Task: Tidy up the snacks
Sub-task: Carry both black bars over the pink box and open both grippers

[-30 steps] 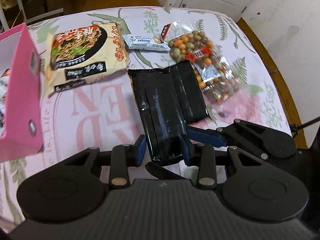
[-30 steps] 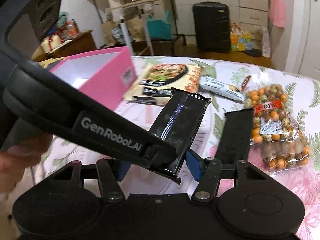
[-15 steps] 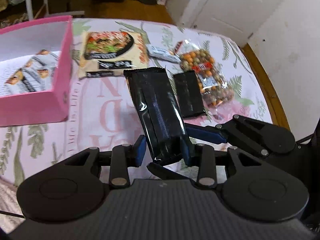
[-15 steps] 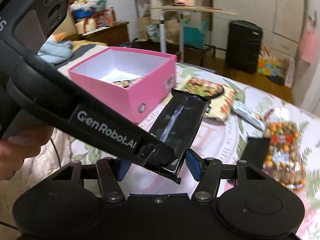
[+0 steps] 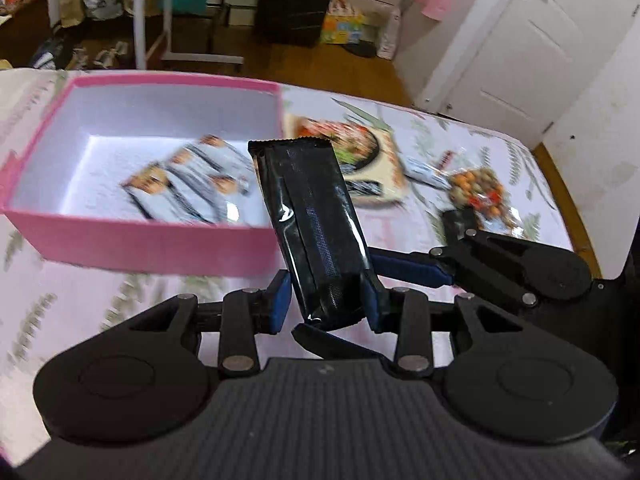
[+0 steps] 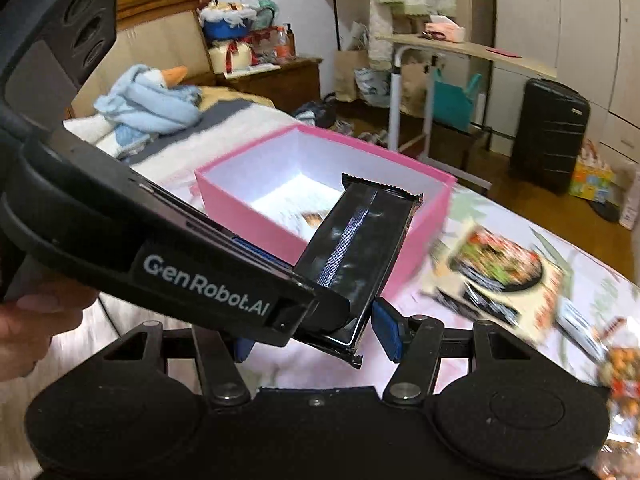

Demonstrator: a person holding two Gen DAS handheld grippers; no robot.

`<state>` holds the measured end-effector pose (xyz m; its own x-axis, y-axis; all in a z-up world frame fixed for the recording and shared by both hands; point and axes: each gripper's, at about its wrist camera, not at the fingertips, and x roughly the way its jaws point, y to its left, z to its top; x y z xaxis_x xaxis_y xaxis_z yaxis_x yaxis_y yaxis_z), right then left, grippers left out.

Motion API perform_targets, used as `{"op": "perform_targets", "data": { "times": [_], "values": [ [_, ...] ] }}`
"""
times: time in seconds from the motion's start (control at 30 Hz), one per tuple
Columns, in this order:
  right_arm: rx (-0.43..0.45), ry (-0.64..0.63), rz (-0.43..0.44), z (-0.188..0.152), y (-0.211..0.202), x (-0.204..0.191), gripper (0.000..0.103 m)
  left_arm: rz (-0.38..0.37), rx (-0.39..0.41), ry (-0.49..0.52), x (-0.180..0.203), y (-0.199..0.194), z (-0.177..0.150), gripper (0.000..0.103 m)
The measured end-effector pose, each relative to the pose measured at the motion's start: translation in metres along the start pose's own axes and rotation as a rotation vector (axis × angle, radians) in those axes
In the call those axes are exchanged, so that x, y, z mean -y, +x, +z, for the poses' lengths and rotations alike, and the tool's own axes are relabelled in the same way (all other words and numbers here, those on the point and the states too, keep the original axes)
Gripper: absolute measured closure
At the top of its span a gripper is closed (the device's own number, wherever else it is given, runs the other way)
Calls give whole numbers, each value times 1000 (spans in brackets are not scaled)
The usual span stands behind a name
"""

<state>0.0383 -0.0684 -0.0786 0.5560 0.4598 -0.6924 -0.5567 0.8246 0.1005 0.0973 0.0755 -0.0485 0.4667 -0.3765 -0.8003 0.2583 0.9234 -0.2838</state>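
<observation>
**Snack bar held short of the pink box**

Snack bar (image 5: 316,236), a long black foil packet, stands between the pads of the left gripper (image 5: 326,300) in the left wrist view, pinched near its lower end, its long axis running up and away toward the crimped top seal. The pink box (image 5: 148,246) lies ahead and to the left of that tip, near the tabletop's (image 5: 112,300) left edge, open, with several wrapped bars already on its white floor. From here the bar's far end overlaps the box's right corner, but whether it hangs over the opening cannot be told. The noodle packet (image 5: 384,160) and the bag of mixed nuts (image 5: 478,190) lie further right, toward the tabletop's far right edge. The right gripper shows as a dark linkage just beside the left one.

In the right wrist view the right gripper (image 6: 316,340) stands partly open; the bar's (image 6: 360,248) lower corner hangs between its pads without either clearly pressing it. The bar points straight at the pink box (image 6: 416,236), tip over the near wall. The left gripper is the holder and the nearer one, so the drop likely needs only a short carry forward and leftward.
</observation>
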Motion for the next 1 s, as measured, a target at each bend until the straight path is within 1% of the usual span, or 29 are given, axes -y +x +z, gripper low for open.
{"op": "perform_targets", "data": {
  "times": [0.1, 0.23, 0.3, 0.37, 0.47, 0.5, 0.6, 0.7, 0.8, 0.87, 0.93, 1.0],
  "values": [
    [20, 50, 21, 18, 23, -3, 39, 24, -5, 7, -25, 3, 21, 67],
    [22, 159, 43, 37, 57, 5, 39, 51, -13, 18, -52, 19, 49, 67],
    [14, 184, 28, 45, 74, 6, 39, 53, -12, 4, -65, 30, 61, 66],
    [3, 213, 4, 52, 89, 9, 39, 49, -12, 16, -73, 42, 69, 65],
    [-24, 212, -48, 56, 105, 10, 39, 10, -27, -16, -88, 60, 81, 65],
    [-30, 195, -66, 57, 108, 9, 39, -8, -32, -35, -92, 66, 83, 65],
    [-43, 174, -102, 54, 114, 9, 39, -39, -41, -46, -96, 77, 83, 65],
    [-70, 189, -108, 56, 121, 13, 39, -51, -55, -61, -99, 88, 80, 64],
    [-98, 191, -113, 57, 130, 14, 37, -65, -64, -96, -104, 97, 77, 63],
    [-110, 168, -122, 55, 134, 13, 36, -79, -71, -126, -108, 101, 75, 60],
    [-108, 167, -117, 53, 132, 15, 35, -71, -71, -140, -110, 101, 74, 59],
    [-91, 170, -102, 54, 125, 16, 34, -51, -50, -132, -110, 96, 72, 58]
  ]
}}
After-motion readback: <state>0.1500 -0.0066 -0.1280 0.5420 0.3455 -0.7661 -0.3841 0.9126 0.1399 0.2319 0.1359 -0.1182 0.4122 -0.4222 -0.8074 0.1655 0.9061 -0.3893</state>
